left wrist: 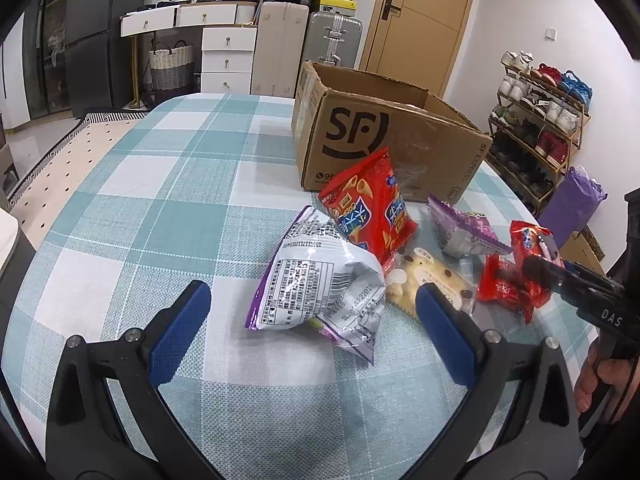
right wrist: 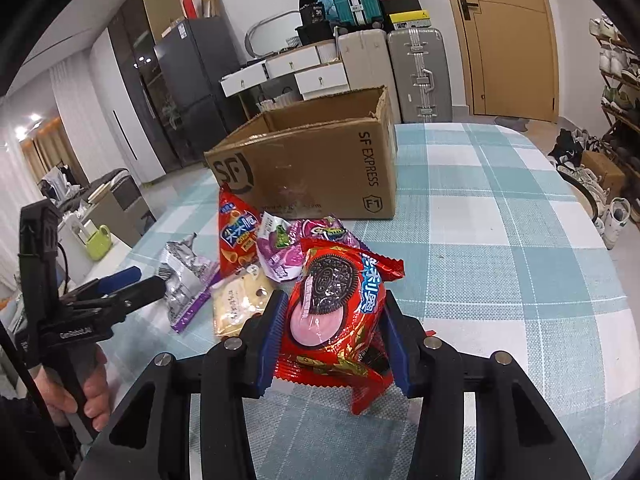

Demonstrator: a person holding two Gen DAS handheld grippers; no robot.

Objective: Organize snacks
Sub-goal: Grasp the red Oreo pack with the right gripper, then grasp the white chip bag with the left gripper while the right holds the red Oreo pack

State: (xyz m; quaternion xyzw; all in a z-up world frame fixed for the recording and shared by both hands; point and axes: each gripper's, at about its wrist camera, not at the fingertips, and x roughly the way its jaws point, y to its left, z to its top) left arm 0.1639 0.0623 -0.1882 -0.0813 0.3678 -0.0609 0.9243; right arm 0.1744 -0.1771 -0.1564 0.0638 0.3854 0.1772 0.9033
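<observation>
Glossy crinkled foil cookie packet (right wrist: 334, 312); beside it, matt corrugated cardboard box (right wrist: 320, 168) on a woven, probably cloth, checked tablecloth (right wrist: 500, 240).
</observation>
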